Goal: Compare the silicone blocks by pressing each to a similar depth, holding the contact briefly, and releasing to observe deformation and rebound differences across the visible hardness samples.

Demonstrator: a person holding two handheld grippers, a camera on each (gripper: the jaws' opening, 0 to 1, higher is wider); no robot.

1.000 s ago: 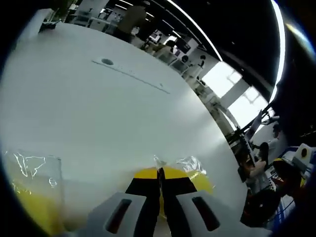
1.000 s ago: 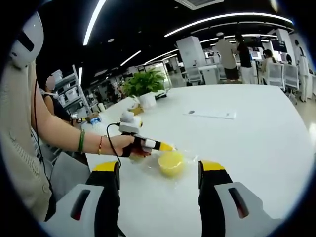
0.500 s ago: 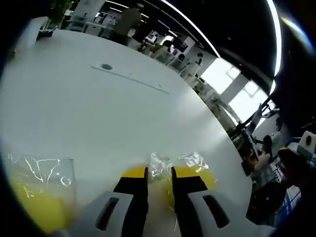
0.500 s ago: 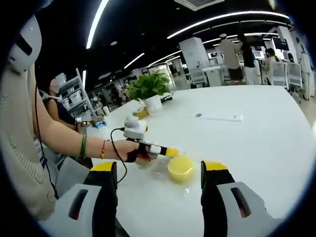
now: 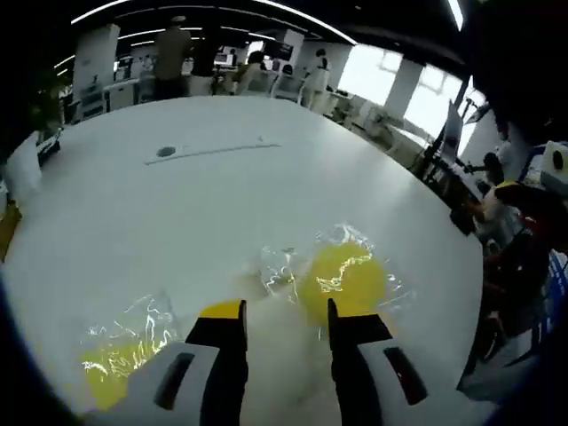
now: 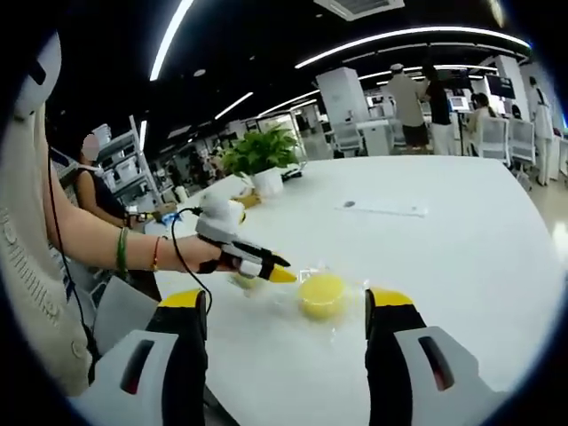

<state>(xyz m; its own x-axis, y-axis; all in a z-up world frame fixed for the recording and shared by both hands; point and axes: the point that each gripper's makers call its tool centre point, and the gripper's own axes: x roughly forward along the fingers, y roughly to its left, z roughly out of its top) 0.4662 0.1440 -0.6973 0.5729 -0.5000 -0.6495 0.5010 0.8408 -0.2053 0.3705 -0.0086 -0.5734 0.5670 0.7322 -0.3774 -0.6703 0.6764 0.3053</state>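
Note:
A round yellow silicone block (image 5: pixel 342 277) in crinkled clear wrap lies on the white table (image 5: pixel 177 213), just ahead and right of my left gripper (image 5: pixel 284 312), which is open with nothing between its jaws. A second wrapped yellow block (image 5: pixel 115 359) sits at the lower left. A small clear wrapped piece (image 5: pixel 277 264) lies between the two. In the right gripper view the round yellow block (image 6: pixel 321 293) sits ahead of my wide-open right gripper (image 6: pixel 286 299). The left gripper (image 6: pixel 280 274), held in a hand, hovers just left of that block, above another yellow block (image 6: pixel 244 280).
A flat paper strip (image 6: pixel 382 209) lies farther across the table (image 6: pixel 479 240). A potted plant (image 6: pixel 263 160) stands at the table's far left edge. The person's arm (image 6: pixel 115 253) reaches in from the left. People and desks fill the background. The table edge (image 5: pixel 461 293) curves close on the right.
My left gripper went from shut with its tips at the round yellow block to open, and drew back from it. The left view swung round. The right gripper stayed open and nearly still.

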